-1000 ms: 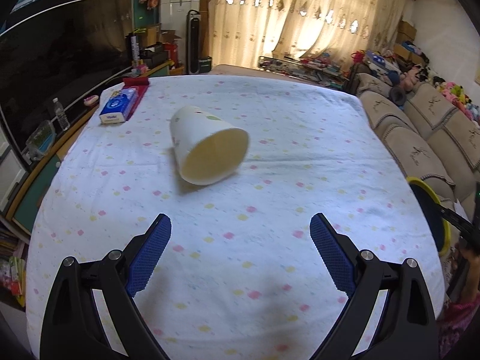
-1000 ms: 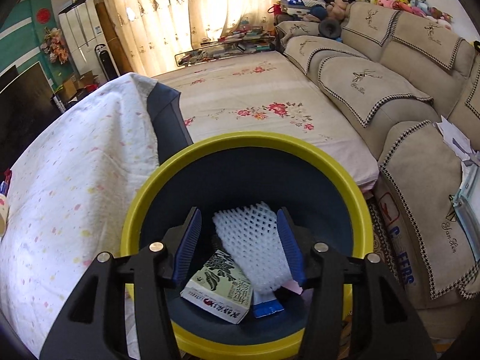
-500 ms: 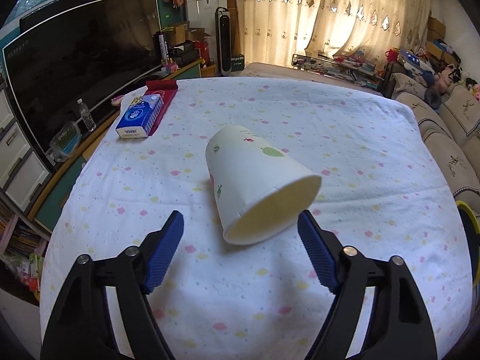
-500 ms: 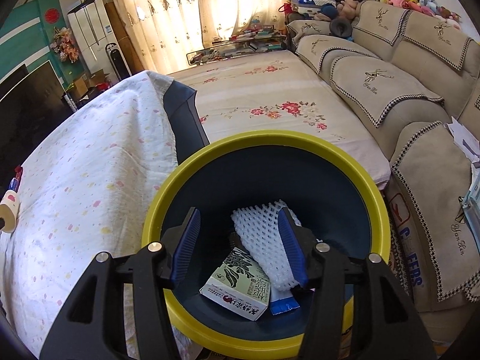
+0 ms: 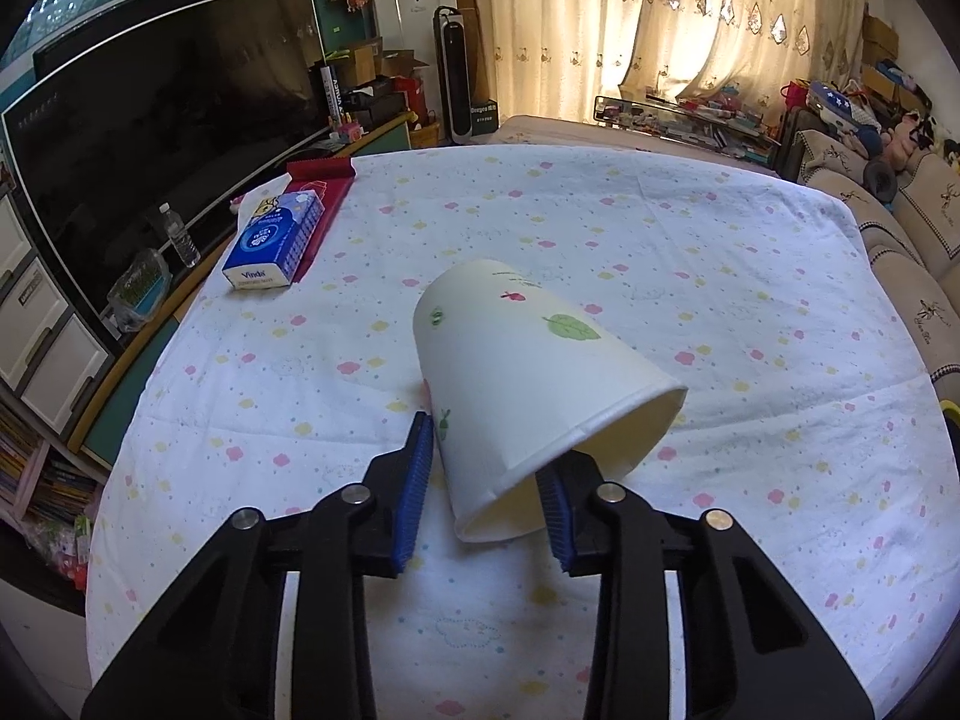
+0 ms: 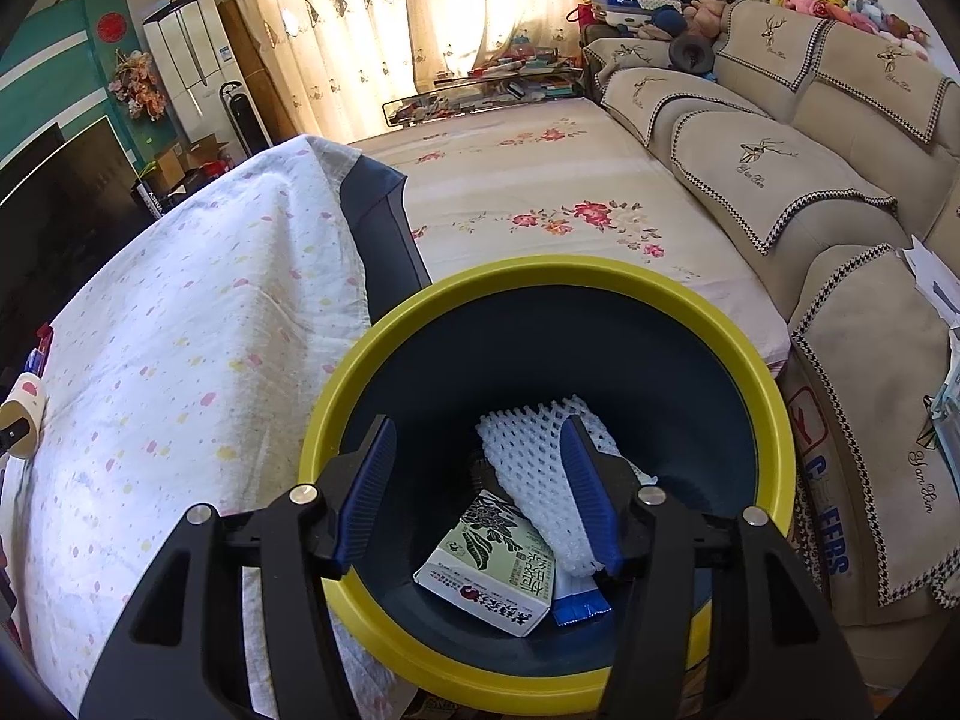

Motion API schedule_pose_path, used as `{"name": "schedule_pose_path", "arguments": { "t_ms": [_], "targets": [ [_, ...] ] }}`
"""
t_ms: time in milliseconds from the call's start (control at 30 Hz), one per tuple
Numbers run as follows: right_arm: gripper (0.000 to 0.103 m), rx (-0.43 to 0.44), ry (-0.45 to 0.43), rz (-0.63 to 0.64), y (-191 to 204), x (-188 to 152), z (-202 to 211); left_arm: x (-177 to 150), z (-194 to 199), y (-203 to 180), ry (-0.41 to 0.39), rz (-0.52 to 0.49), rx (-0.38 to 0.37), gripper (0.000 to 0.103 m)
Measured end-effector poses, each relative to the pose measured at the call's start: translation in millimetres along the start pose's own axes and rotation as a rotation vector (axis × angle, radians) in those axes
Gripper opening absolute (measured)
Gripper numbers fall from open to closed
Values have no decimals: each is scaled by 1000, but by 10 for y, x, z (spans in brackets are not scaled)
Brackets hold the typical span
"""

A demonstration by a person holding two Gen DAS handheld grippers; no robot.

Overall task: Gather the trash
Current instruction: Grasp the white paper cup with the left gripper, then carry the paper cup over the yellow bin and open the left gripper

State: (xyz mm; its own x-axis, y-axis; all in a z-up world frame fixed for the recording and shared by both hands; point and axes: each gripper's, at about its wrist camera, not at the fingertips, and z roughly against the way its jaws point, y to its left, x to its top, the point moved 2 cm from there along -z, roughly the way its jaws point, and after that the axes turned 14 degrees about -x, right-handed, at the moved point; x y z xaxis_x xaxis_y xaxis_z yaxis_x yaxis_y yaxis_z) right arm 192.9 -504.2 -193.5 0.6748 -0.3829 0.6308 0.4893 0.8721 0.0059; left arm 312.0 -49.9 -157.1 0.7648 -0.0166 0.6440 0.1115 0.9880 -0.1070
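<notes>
A paper cup point(image 5: 528, 384) printed with leaves is seen lying on its side on a desk point(image 5: 720, 276) covered by a dotted cloth, its open mouth turned toward the camera. The left tongs point(image 5: 489, 489) have just been closing on it: one blue pad is pressed to the outer wall, the other is set inside the rim, and that wall is pinched between them. A blue tissue pack point(image 5: 273, 240) is seen at the desk's far left edge. The right tongs point(image 6: 477, 495) are held partly open and empty above a yellow-rimmed bin point(image 6: 774, 408), in which a foam net point(image 6: 534, 468), a carton point(image 6: 486, 570) and a blue wrapper point(image 6: 579, 597) are already gathered.
</notes>
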Motion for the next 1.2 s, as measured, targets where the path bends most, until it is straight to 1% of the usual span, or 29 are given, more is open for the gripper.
{"name": "schedule_pose_path", "arguments": {
  "t_ms": [67,100,133,167,333,433,533,600,700,733,767,800,833,900,1000,1100,1200],
  "targets": [
    [54,2,-4,-3,-7,-6,21,7,2,4,-2,-1,3,20],
    [54,3,-5,-5,-11,-10,34,7,11,5,-5,-3,4,17],
    [55,4,-8,-8,-18,-15,48,6,19,4,-7,-6,3,11],
    [55,5,-9,-9,-23,-14,59,8,27,-3,-10,-9,4,8],
    [55,12,-16,-20,-75,-45,117,7,143,-124,-44,-43,-2,7],
    [55,16,-26,-32,-116,-62,159,-1,262,-297,-57,-73,-39,7],
    [55,17,-41,-55,-198,-93,221,-11,391,-602,-66,-131,-91,7],
    [55,15,-50,-70,-260,-108,260,-17,465,-862,-69,-176,-137,7],
    [55,5,-64,-89,-366,-128,329,-26,535,-1359,-64,-258,-226,7],
    [55,-1,-72,-96,-411,-135,360,-40,540,-1606,-50,-289,-281,7],
    [55,-5,-76,-99,-452,-138,384,-49,539,-1750,-41,-307,-312,7],
    [55,-12,-82,-103,-497,-143,412,-63,527,-1986,-28,-341,-353,7],
    [55,-19,-89,-110,-546,-150,441,-84,522,-2146,-24,-365,-372,7],
    [56,-28,-98,-126,-649,-162,483,-139,488,-2596,-8,-439,-420,7],
    [56,-45,-105,-154,-820,-197,542,-220,415,-3128,25,-515,-478,7],
    [56,-61,-104,-183,-984,-247,575,-335,255,-3716,90,-585,-538,7],
    [56,-74,-100,-210,-1111,-309,599,-451,53,-4151,152,-635,-561,7]
  ]
}}
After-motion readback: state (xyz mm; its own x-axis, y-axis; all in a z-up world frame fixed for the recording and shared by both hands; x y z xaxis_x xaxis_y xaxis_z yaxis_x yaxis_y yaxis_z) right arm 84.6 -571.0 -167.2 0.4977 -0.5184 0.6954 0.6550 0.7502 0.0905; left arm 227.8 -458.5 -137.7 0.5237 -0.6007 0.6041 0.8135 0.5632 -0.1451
